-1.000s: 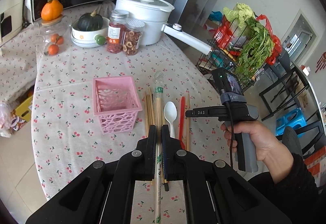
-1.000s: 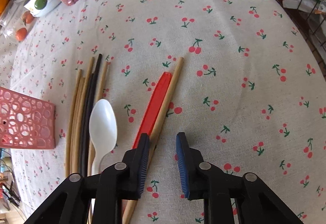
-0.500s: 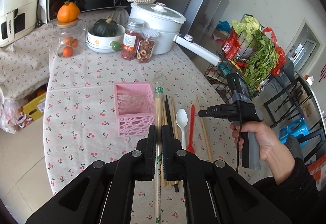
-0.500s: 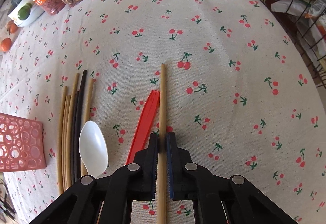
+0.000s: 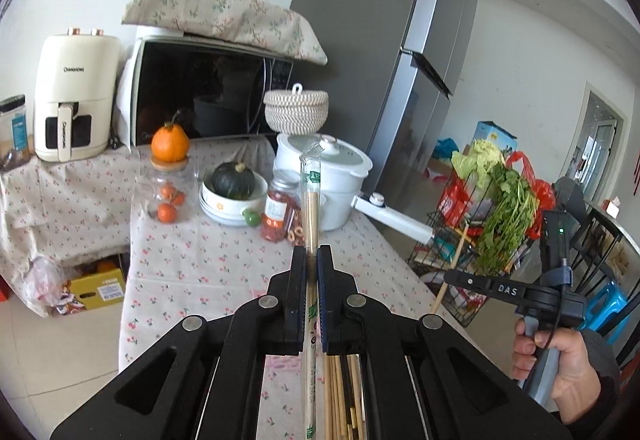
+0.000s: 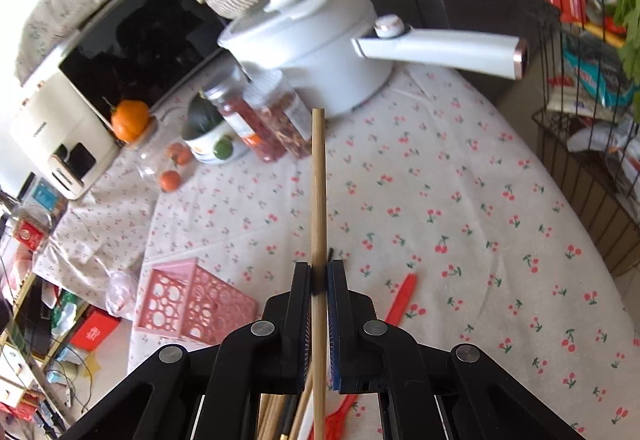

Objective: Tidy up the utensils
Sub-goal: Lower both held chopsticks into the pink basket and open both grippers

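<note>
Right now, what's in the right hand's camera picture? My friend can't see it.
The right gripper is shut on a bare wooden chopstick, lifted above the cherry-print tablecloth. A pink basket sits lower left; a white pot stands behind.

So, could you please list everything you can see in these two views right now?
Wrapped pair of wooden chopsticks: one, tan in clear sleeve, in left grip.
Bare wooden chopstick: one, tan, in right grip.
Pink perforated plastic basket: one, on the cherry-print tablecloth.
Red plastic utensil: one, on cloth.
White lidded pot: one, far end.
Spice jars: two, clear, beside pot.
Black microwave: one, behind.
Left hand-held gripper: black, shut.
Right hand-held gripper: black, shut.
</note>
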A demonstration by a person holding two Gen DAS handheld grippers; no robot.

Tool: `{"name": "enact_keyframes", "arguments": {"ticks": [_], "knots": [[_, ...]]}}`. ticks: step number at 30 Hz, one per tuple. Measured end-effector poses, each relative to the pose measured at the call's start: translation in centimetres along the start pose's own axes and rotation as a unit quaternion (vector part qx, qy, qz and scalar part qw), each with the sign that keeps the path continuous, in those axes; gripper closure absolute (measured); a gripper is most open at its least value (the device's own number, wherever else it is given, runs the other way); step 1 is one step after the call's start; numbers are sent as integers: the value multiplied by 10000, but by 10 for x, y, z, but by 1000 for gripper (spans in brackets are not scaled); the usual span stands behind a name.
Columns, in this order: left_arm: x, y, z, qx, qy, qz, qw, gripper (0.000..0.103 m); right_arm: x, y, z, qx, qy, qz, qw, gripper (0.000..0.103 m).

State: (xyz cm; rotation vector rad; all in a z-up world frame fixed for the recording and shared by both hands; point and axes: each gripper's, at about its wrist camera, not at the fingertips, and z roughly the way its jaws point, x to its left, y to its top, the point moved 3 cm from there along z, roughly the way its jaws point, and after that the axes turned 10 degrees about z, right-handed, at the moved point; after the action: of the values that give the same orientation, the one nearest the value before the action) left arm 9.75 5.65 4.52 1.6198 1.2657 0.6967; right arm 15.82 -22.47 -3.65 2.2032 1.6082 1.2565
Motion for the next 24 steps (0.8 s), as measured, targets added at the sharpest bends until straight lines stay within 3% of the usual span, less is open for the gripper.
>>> {"name": "enact_keyframes", "arguments": {"ticks": [5, 9, 16, 24], "knots": [[4, 24, 2, -649, 264, 116, 9975, 98, 36, 3, -32, -619, 240, -485, 9966, 99], [3, 31, 18, -927, 412, 306, 9944, 98, 67, 9, -51, -1013, 598, -714, 9905, 99], [9, 22, 60, -986, 633, 357, 9925, 98, 114, 17, -41, -1321, 1086, -826, 9818, 99], [23, 4, 108, -773, 693, 256, 9943, 98, 132, 12, 16, -1206, 1030, -1030, 9819, 99]]}}
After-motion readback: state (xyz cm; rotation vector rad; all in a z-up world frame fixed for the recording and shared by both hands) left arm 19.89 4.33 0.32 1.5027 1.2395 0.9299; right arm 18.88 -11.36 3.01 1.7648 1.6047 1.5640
